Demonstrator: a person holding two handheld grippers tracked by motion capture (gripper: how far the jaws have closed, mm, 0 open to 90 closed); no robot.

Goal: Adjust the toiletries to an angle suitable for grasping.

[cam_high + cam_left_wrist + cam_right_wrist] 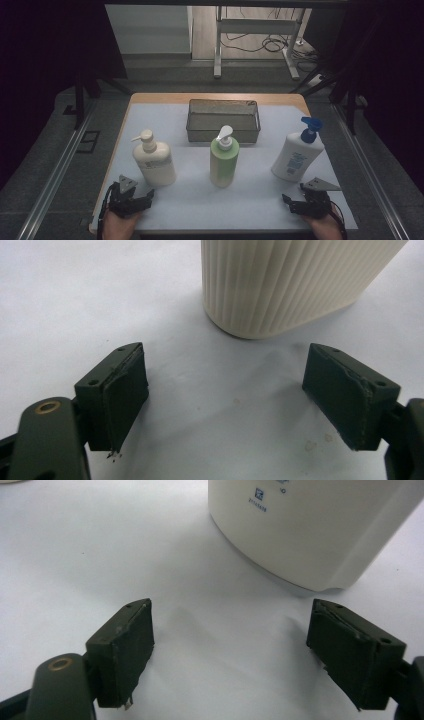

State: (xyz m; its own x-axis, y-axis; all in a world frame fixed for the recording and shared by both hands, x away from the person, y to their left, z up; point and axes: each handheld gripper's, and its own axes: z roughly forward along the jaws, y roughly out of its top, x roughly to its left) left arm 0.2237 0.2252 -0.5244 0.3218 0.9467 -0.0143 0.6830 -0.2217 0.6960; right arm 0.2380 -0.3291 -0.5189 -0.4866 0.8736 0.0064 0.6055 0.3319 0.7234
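Three pump bottles stand in a row on the white mat: a cream ribbed one at the left, a green one in the middle, a white one with a blue pump at the right. My left gripper rests near the front edge just short of the cream bottle, jaws wide apart with nothing between them. My right gripper sits near the front right, just short of the white bottle, also open and empty.
A grey metal mesh basket stands at the back of the mat behind the green bottle. The wooden table edge shows beyond it. Dark frame rails run along both sides of the table.
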